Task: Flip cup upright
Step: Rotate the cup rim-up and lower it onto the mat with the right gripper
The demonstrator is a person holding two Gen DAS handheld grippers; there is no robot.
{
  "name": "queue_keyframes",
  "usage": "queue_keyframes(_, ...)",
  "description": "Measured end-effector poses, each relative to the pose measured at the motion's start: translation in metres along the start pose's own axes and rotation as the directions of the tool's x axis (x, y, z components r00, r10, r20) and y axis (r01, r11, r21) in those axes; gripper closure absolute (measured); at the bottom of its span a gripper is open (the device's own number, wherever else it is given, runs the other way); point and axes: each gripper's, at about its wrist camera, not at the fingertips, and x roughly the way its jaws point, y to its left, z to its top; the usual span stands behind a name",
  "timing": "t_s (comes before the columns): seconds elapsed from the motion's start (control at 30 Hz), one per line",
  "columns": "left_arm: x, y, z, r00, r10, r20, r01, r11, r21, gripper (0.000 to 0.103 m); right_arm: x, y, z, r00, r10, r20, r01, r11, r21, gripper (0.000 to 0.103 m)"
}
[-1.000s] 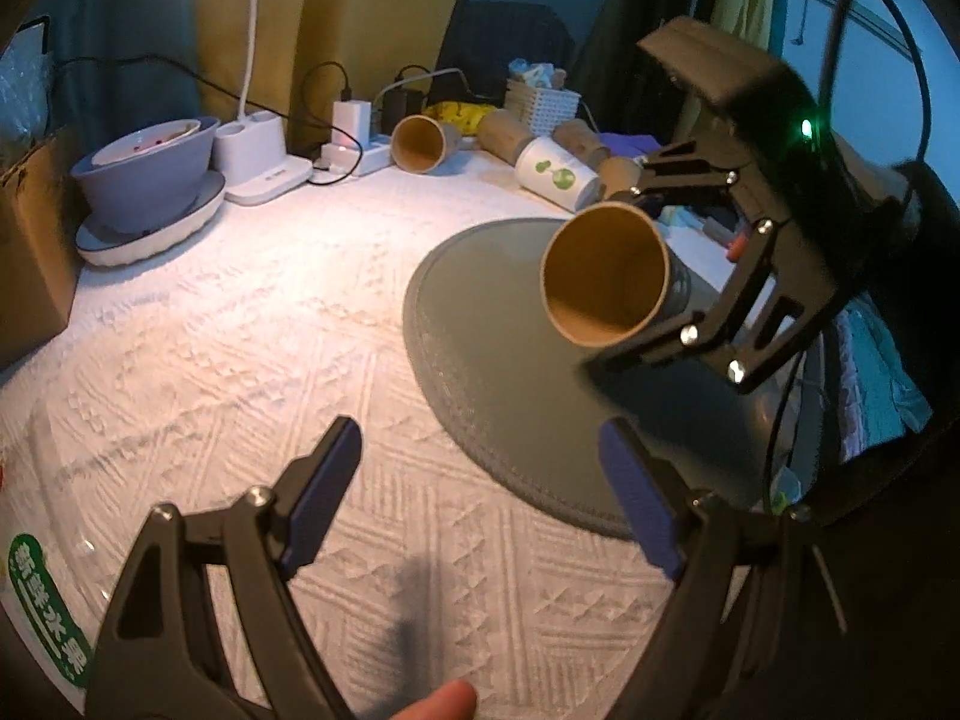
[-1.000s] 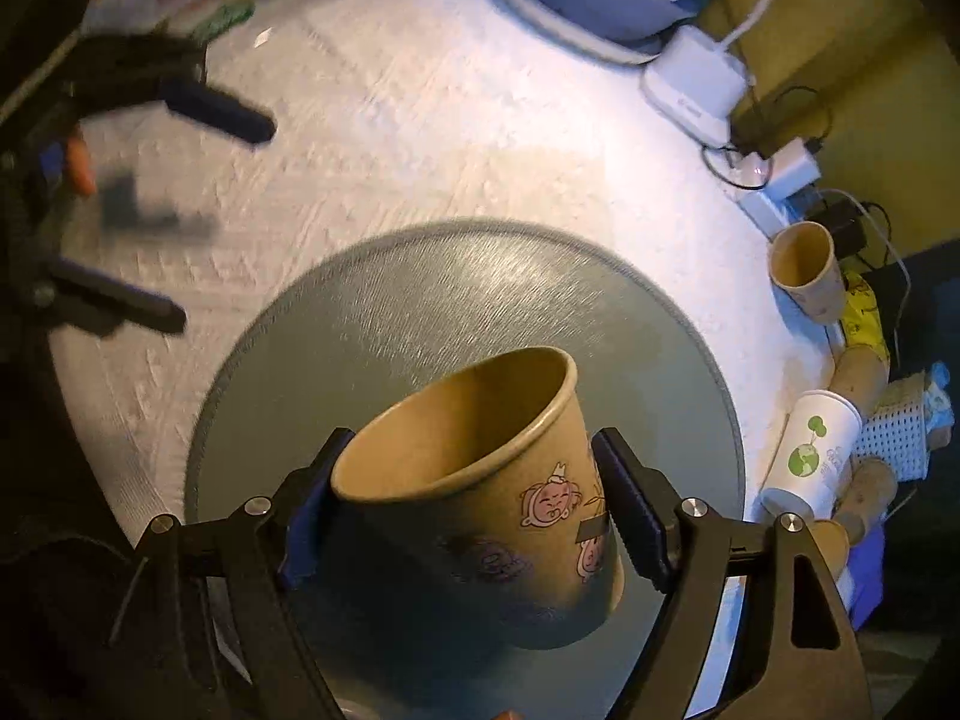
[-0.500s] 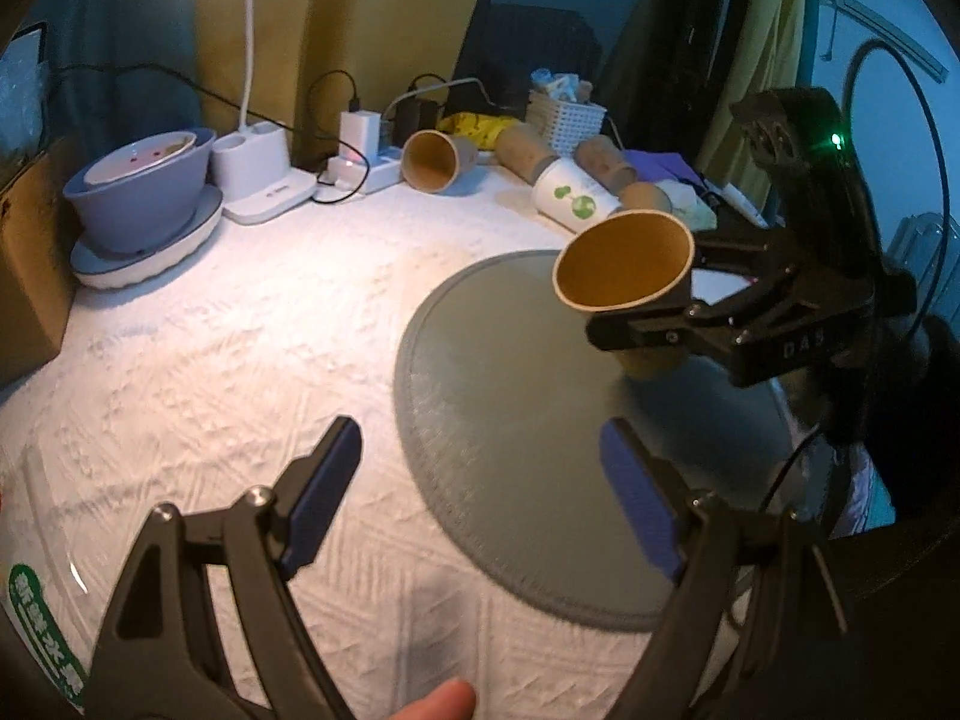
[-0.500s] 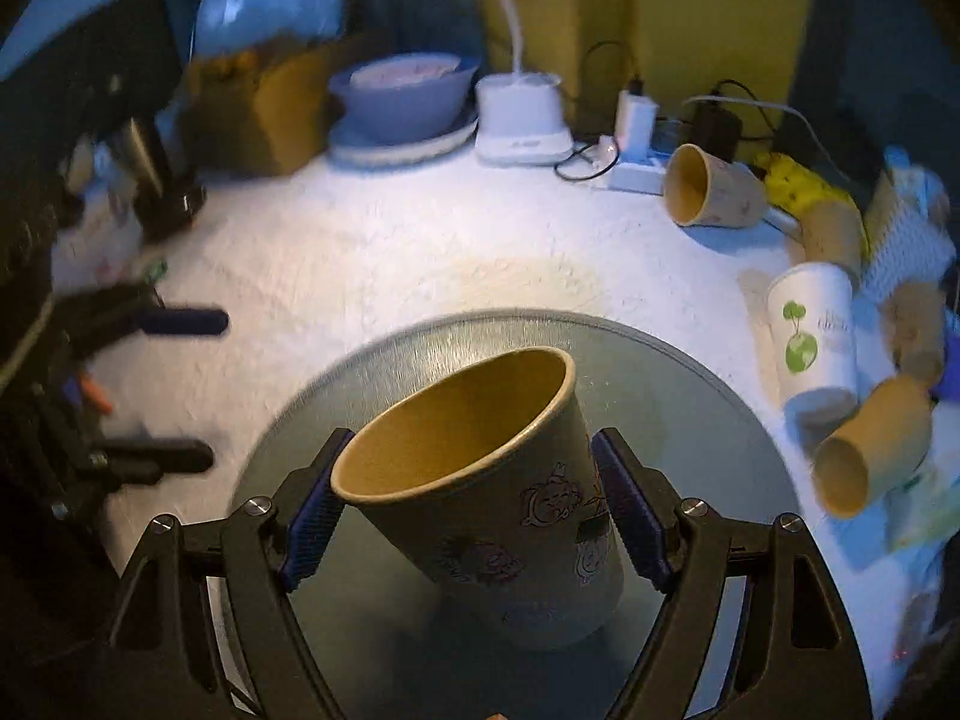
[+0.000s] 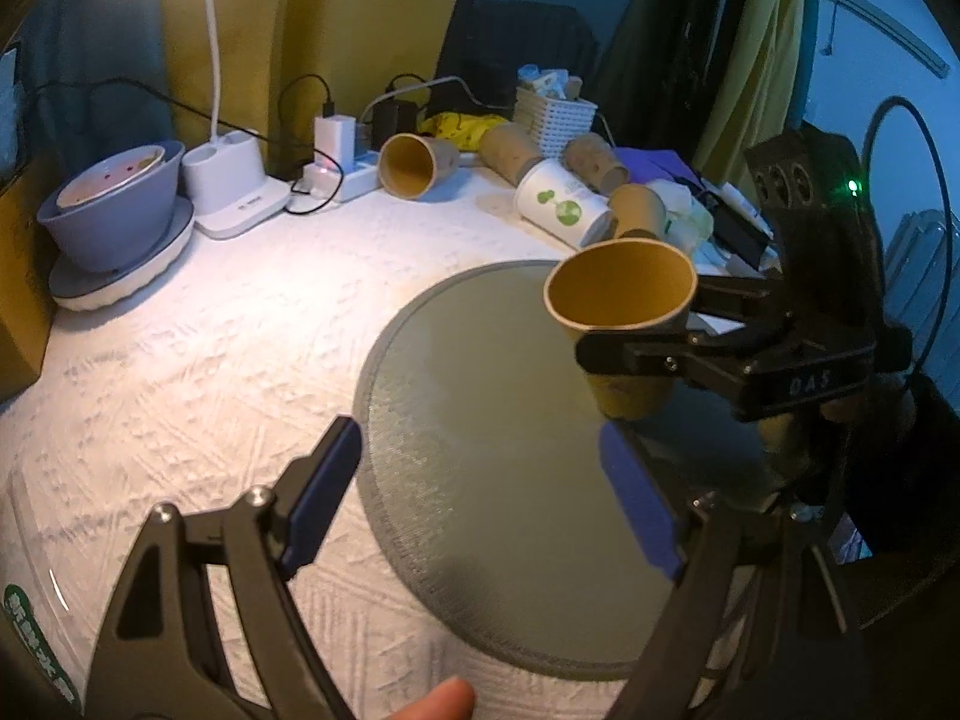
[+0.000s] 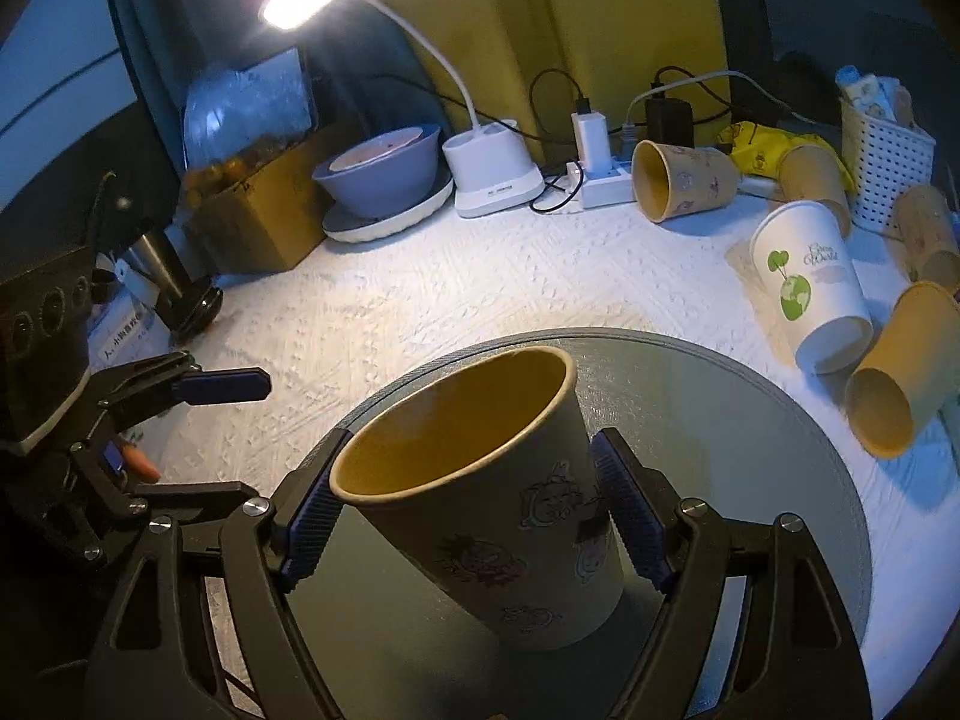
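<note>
While the right hand-held gripper (image 6: 474,516) has its two blue pads pressed against opposite sides of the brown paper cup (image 6: 480,504), the cup sits mouth-up over the round grey mat (image 6: 750,420), leaning slightly so its rim tips toward the left of the right wrist view; whether its base touches the mat cannot be told from either view; cartoon drawings show on its wall below the pads. Seen from the left wrist camera, the same cup (image 5: 624,324) hangs at the far right part of the mat (image 5: 480,420) with the right hand-held gripper (image 5: 636,354) clamped across it just below the rim; the left hand-held gripper (image 5: 480,492) hovers over the near edge of the mat with its jaws spread wide and nothing between them, well apart from the cup. Beyond the mat, on the white textured counter (image 5: 210,360), several other paper cups lie on their sides, among them a white cup with a green globe print (image 6: 810,288) and a brown cup (image 6: 684,186) by the power strip; a blue-grey bowl (image 6: 384,171) rests on a plate beside the white lamp base (image 6: 492,177); a white mesh basket (image 6: 882,162) stands at the far right.
</note>
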Motion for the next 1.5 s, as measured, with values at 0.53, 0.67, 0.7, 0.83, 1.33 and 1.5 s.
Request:
queue_keyframes(0.53,0.000,-0.030,0.003,1.000,-0.016,-0.006,0.016,0.999,0.048,0.020,-0.017,-0.016,-0.021,1.000,-0.008,0.026,0.007,0.999,0.046,0.020)
queue_keyframes(0.67,0.000,-0.037,0.003,1.000,-0.019,-0.007,0.019,0.998,0.059,0.020,-0.023,-0.016,-0.027,0.999,-0.036,0.024,0.035,0.998,0.047,0.020)
queue_keyframes(0.7,0.000,-0.039,0.003,1.000,-0.019,-0.008,0.019,0.998,0.063,0.020,-0.024,-0.016,-0.028,0.999,-0.043,0.025,0.042,0.998,0.047,0.020)
queue_keyframes(0.83,-0.002,-0.044,0.001,1.000,-0.025,-0.008,0.026,0.997,0.073,0.020,-0.030,-0.015,-0.033,0.998,-0.064,0.027,0.063,0.997,0.047,0.020)
queue_keyframes(1.33,-0.016,-0.061,-0.010,0.999,-0.038,0.015,0.036,0.994,0.102,0.020,-0.058,0.001,-0.056,0.986,-0.162,0.031,0.161,0.986,0.040,0.020)
queue_keyframes(1.5,-0.025,-0.067,-0.018,0.999,-0.039,0.025,0.037,0.993,0.110,0.020,-0.069,0.007,-0.064,0.982,-0.187,0.039,0.185,0.982,0.043,0.020)
